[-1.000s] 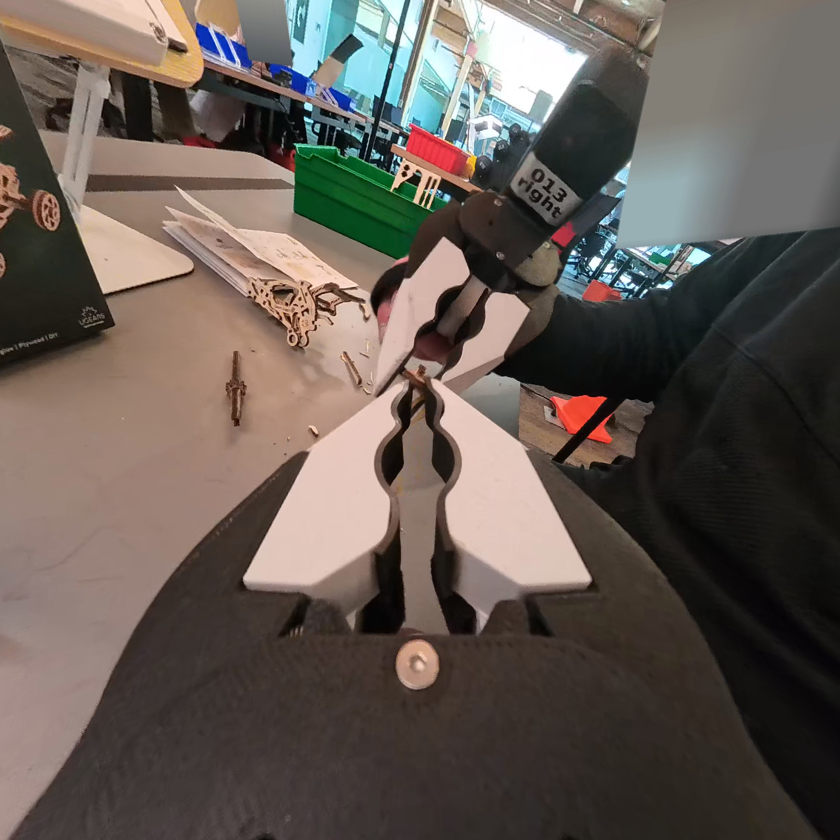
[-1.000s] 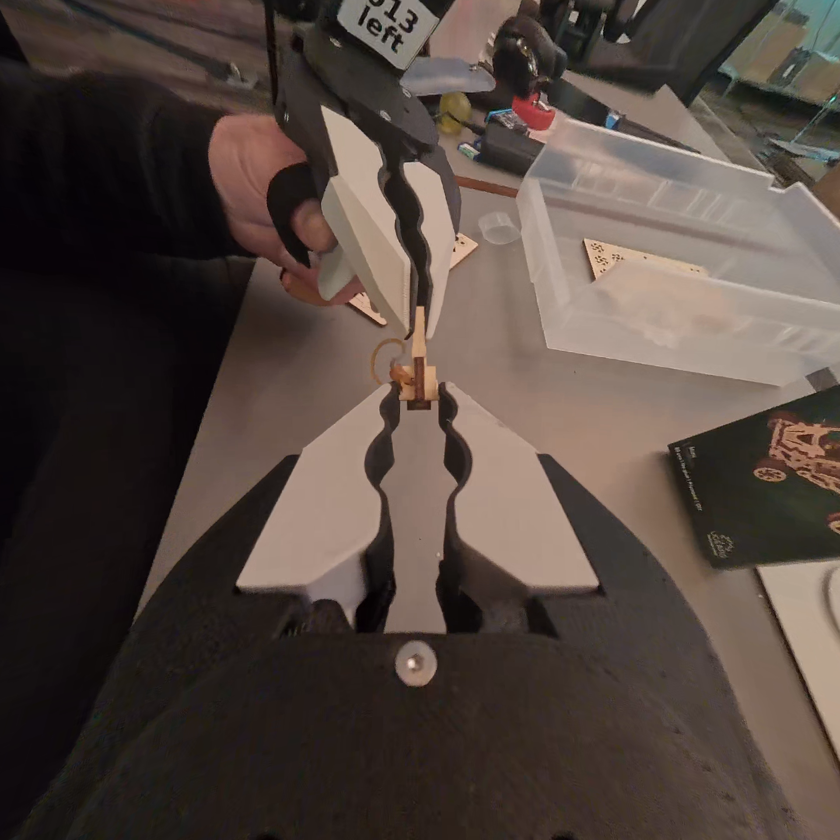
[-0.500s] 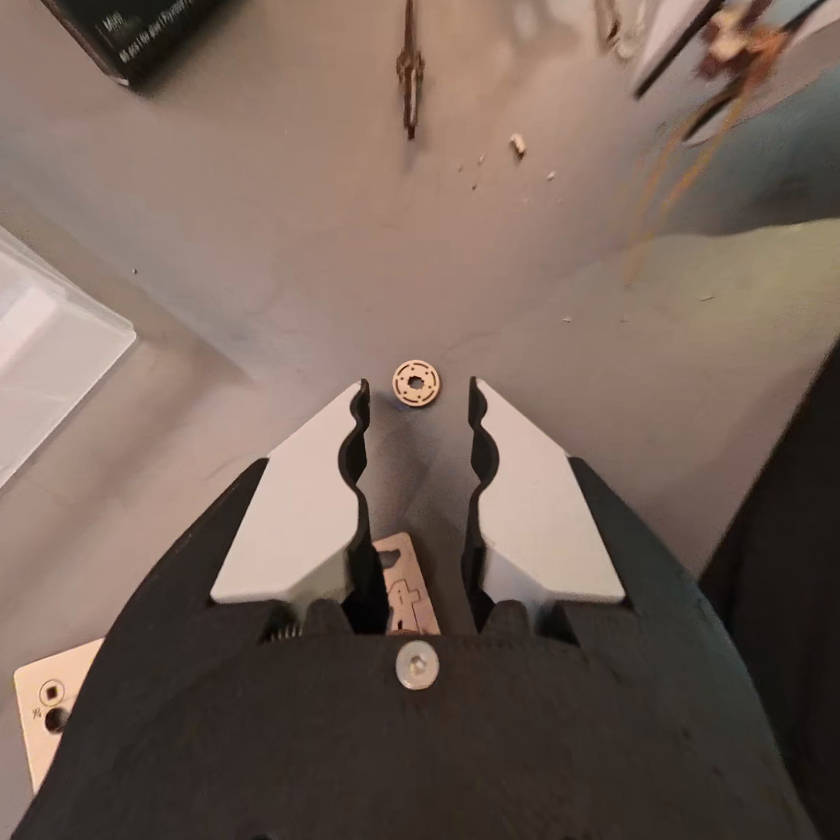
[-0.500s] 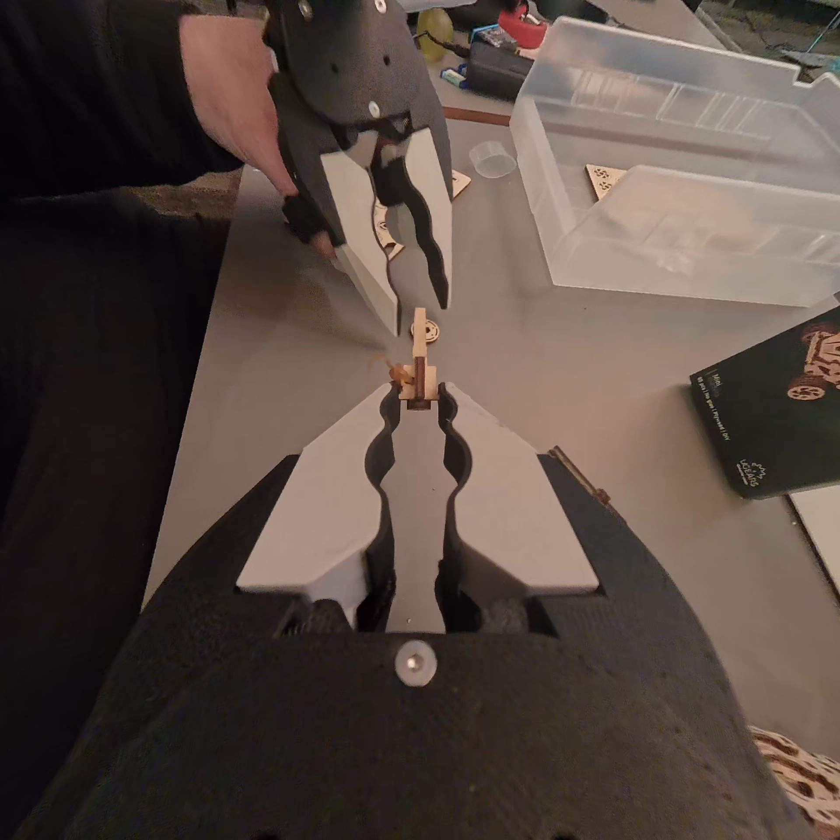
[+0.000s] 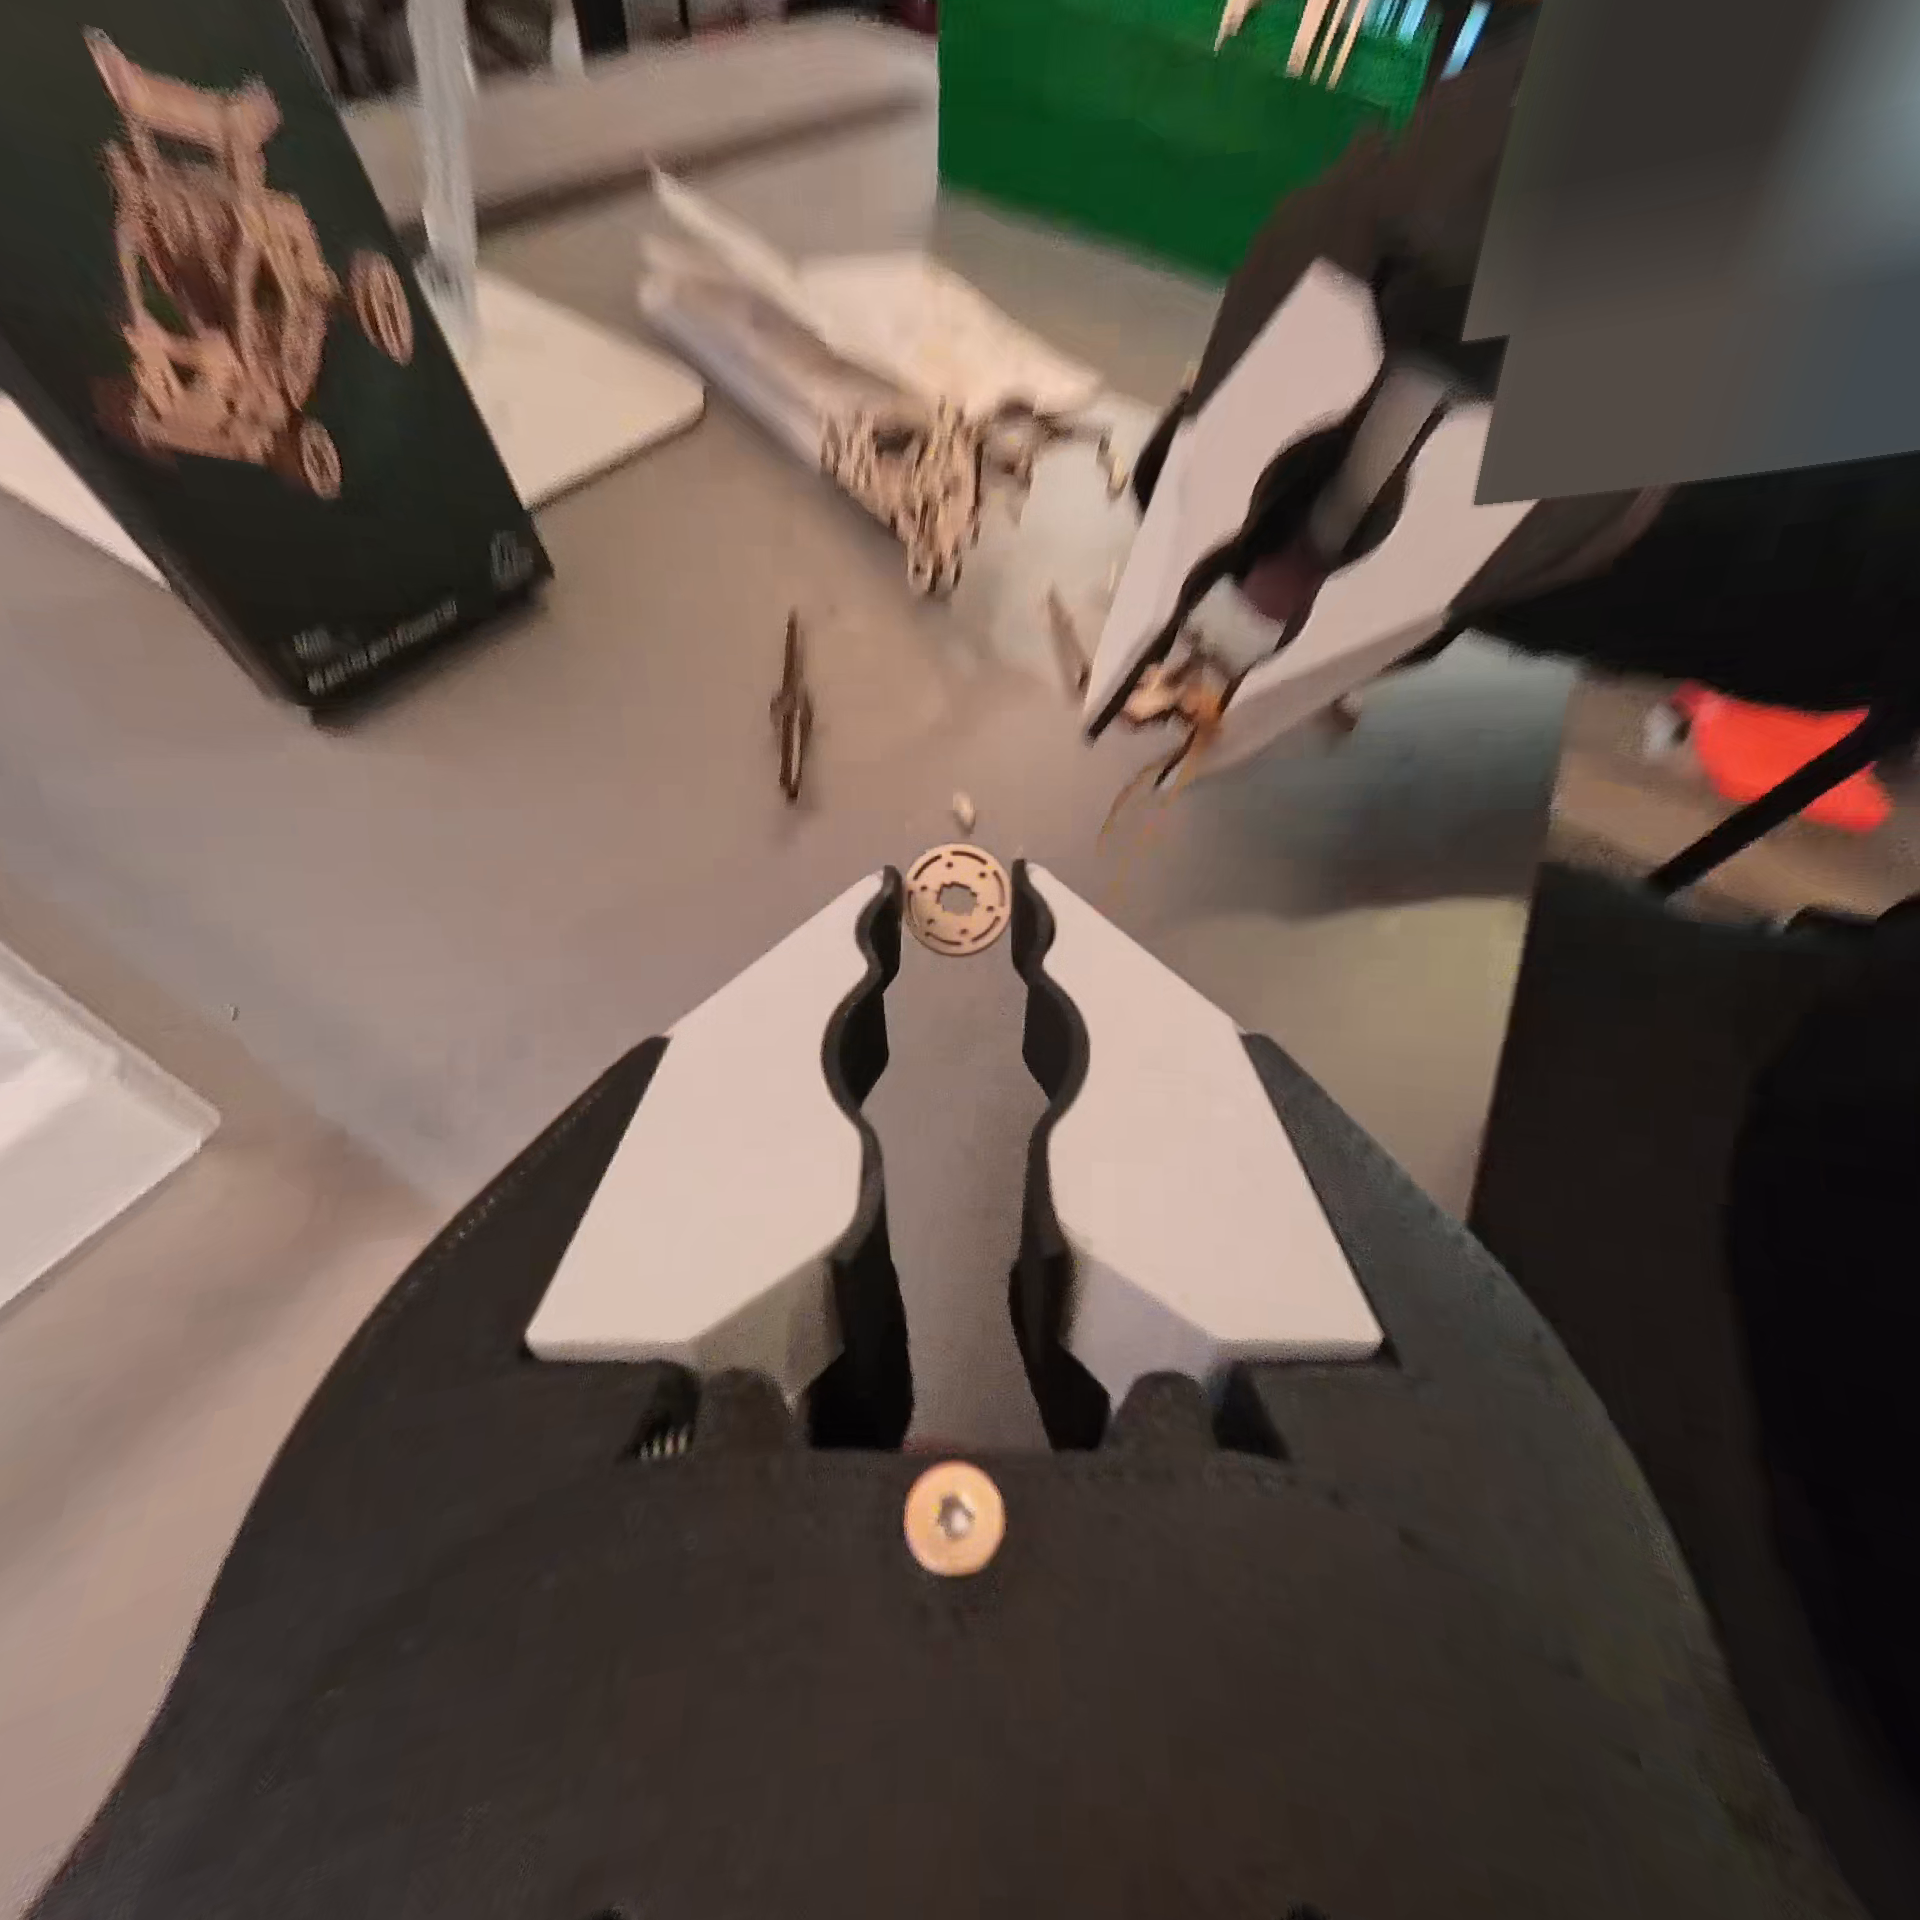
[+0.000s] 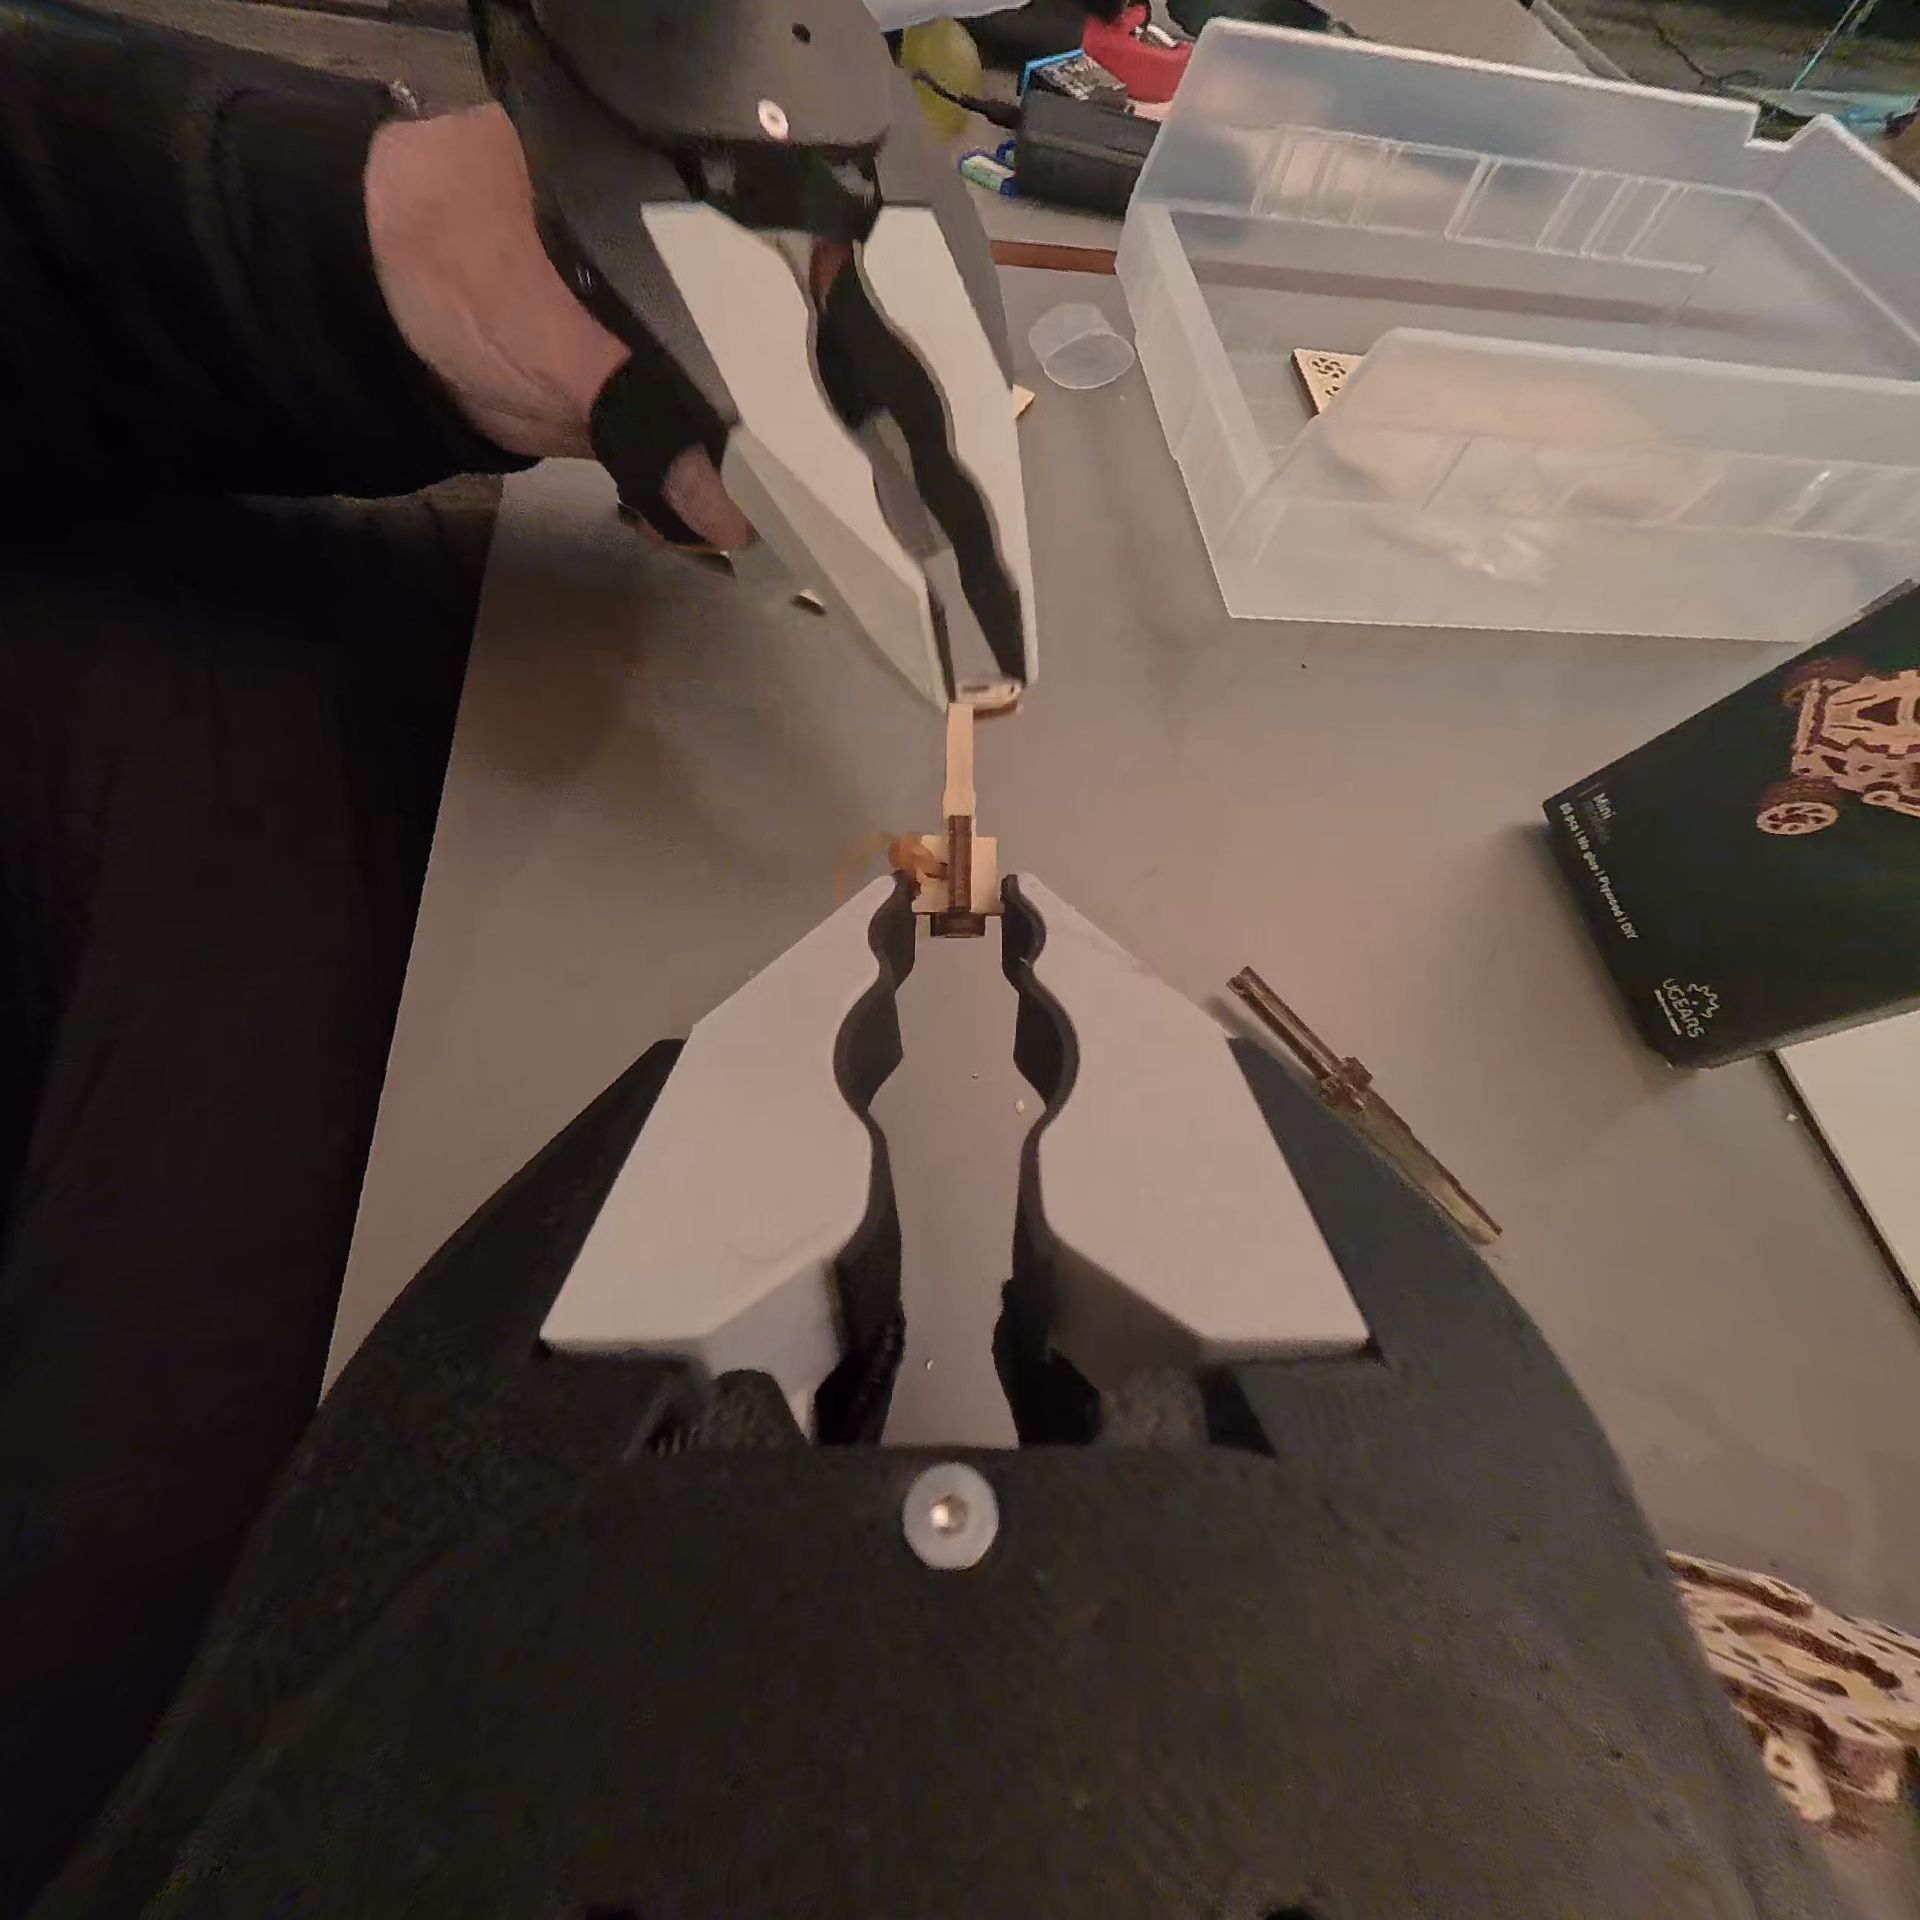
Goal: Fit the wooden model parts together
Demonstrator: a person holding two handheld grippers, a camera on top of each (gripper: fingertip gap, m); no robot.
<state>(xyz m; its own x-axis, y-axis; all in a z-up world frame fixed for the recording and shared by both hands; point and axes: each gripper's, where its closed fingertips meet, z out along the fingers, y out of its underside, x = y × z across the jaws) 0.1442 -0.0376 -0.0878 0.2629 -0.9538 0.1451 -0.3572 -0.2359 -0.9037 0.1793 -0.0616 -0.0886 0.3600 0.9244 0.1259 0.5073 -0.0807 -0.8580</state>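
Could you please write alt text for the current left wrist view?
The left gripper pinches a small round wooden disc at its fingertips above a grey table. Beyond, the right gripper holds a wooden assembly, near a dark model box.

The left gripper (image 5: 957, 914) pinches a small wooden disc (image 5: 957, 900) at its fingertips above the grey table (image 5: 416, 883); the right gripper (image 5: 1174, 717) hangs far right.
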